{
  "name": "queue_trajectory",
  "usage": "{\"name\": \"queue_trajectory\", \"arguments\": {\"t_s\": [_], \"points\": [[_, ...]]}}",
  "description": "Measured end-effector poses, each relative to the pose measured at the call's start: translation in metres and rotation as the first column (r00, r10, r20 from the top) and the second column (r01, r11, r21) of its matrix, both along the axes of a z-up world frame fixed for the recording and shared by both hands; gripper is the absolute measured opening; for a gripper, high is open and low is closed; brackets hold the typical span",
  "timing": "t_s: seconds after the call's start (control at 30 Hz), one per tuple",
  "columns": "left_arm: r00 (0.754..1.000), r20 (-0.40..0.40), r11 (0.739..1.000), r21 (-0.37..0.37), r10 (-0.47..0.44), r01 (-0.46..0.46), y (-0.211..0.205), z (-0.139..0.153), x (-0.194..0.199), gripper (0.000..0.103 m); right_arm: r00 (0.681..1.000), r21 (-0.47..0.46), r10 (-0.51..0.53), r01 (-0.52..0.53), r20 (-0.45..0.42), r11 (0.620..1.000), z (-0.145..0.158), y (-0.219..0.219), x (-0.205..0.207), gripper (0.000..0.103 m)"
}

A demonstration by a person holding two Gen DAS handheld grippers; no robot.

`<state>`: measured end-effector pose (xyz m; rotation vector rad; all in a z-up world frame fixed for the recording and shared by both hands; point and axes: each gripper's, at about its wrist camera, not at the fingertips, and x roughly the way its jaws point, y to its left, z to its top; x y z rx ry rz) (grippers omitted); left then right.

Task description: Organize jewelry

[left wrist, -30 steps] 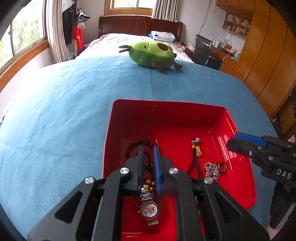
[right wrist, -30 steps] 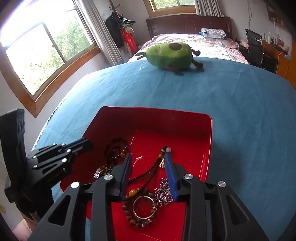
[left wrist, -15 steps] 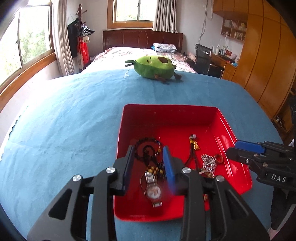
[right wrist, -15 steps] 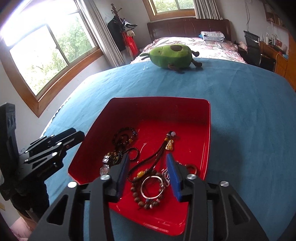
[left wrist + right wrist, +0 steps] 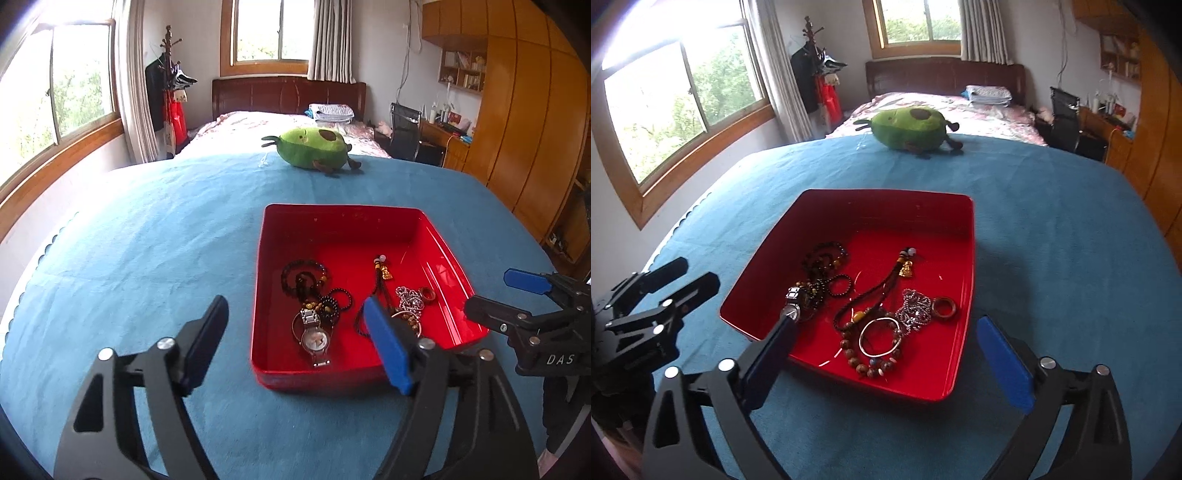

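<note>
Right wrist: ring (image 5: 943,307) clear | left wrist: ring (image 5: 428,294) half-hidden

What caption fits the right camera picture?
Open right gripper hovers before a red tray of jewelry on blue cloth.

Daylight is pouring through wood-framed windows (image 5: 55,107) onto a blue-covered bench (image 5: 147,240); a bed (image 5: 280,122) is standing behind, wooden wardrobes (image 5: 528,122) lining the right wall.
</note>
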<state>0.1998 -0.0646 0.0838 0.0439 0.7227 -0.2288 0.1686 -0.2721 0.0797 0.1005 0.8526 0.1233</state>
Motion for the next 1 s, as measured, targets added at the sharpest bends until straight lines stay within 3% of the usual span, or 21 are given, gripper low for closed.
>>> {"name": "queue_trajectory", "arguments": {"t_s": [0.1,0.3,0.53,1.0], "points": [[1.000,0.009,1.000,-0.027,0.004,-0.004,0.006,0.003,-0.010,0.087,0.999,-0.008,-0.030,0.030,-0.011,1.000,0.001,-0.002,-0.005,0.099],[0.999,0.032,0.999,-0.036,0.014,-0.013,0.014,0.006,-0.025,0.096,0.999,0.000,-0.044,0.044,-0.007,0.999,0.001,-0.005,-0.018,0.099],[1.000,0.010,0.999,-0.033,0.016,-0.015,0.022,0.003,-0.040,0.099,0.998,-0.012,-0.060,0.060,0.004,0.998,0.001,-0.005,-0.039,0.099],[0.998,-0.045,0.999,-0.002,0.038,-0.038,0.028,-0.013,-0.046,0.100,0.995,-0.019,-0.082,0.082,-0.053,0.996,-0.014,-0.001,-0.051,0.099]]}}
